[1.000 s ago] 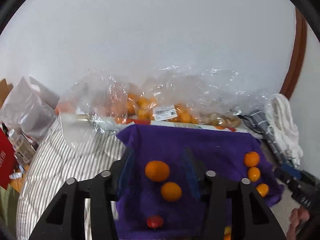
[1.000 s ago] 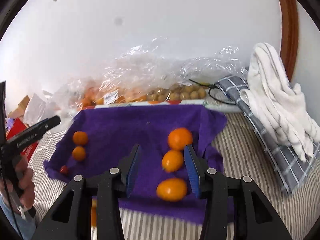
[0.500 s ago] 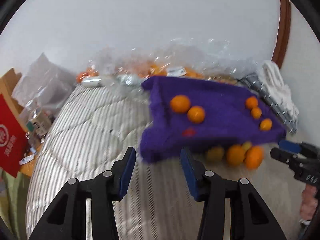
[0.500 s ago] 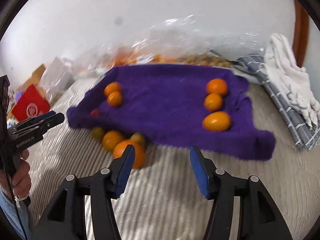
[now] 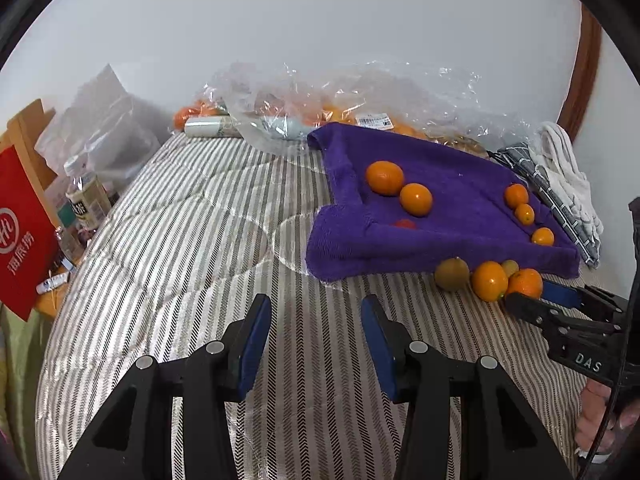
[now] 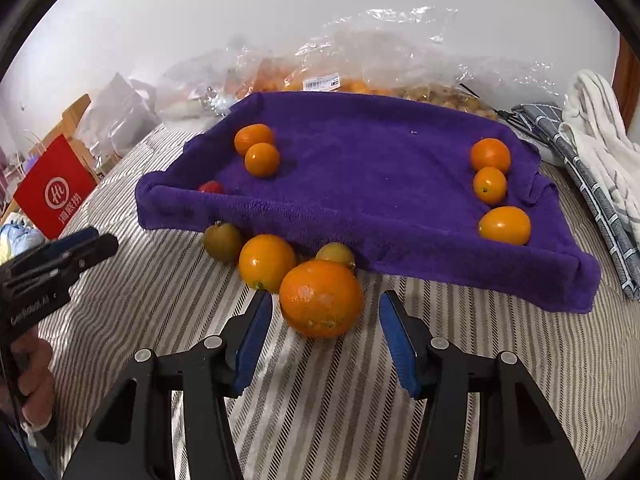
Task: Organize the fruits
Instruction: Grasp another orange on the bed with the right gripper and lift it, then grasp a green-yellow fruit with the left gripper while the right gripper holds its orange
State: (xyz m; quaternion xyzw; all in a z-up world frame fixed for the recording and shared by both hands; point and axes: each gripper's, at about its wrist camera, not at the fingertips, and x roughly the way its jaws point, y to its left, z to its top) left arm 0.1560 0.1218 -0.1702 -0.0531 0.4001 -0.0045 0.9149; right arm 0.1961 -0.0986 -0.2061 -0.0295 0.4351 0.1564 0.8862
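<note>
A purple towel [image 6: 372, 176] lies on the striped bed; it also shows in the left wrist view [image 5: 452, 208]. Two small oranges [image 6: 262, 160] and a red fruit [image 6: 211, 187] sit at its left, three small oranges [image 6: 490, 184] at its right. A large orange [image 6: 321, 299], a smaller orange [image 6: 267, 262] and two greenish-brown fruits [image 6: 222, 241] lie on the bed before the towel. My right gripper [image 6: 325, 334] is open, with the large orange just ahead between its fingertips. My left gripper [image 5: 316, 338] is open and empty over bare bedding.
Clear plastic bags of fruit [image 6: 360, 68] lie against the wall behind the towel. A white towel [image 6: 600, 136] and grey checked cloth [image 6: 592, 184] lie at the right. A red bag [image 5: 22, 232], bottles [image 5: 86, 196] and plastic bags crowd the left bedside.
Both grippers have pulled back from over the towel towards the bed's near side. The right gripper now has the large orange right in front of its open fingers.
</note>
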